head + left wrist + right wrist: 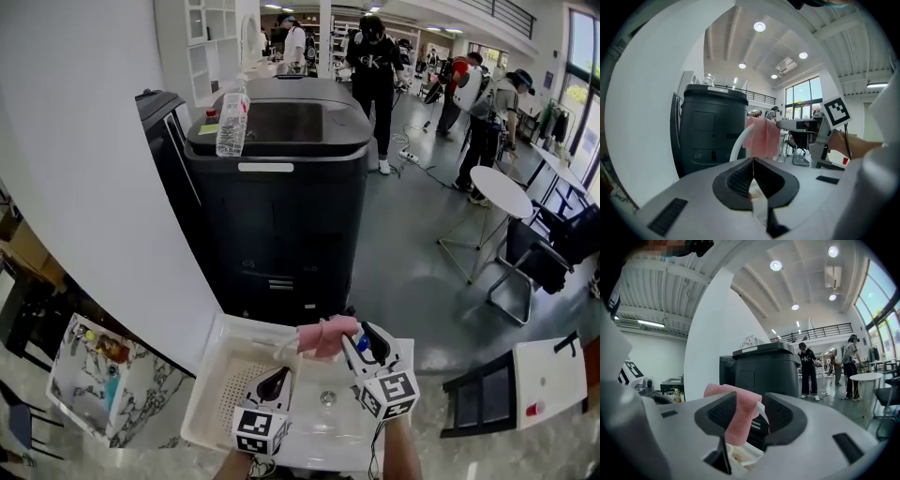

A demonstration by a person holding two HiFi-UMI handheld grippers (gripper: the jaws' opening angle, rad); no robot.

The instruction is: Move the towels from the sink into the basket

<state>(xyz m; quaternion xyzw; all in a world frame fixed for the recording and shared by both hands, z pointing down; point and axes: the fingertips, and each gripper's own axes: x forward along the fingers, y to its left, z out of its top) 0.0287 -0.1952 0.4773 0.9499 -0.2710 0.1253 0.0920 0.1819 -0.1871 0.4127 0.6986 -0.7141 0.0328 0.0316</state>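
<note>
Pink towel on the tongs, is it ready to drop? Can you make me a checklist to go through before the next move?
1. Right tongs open: ok, the jaws stand apart.
2. Pink terry towel free of the tongs: not ok, it hangs draped over one jaw.
3. Towel above the white plastic basket: cannot tell, it hangs near the basket's far right corner.
4. Left tongs shut: ok, the jaws are together.
5. White sink free of more towels: cannot tell, the tongs cover part of it.
</note>
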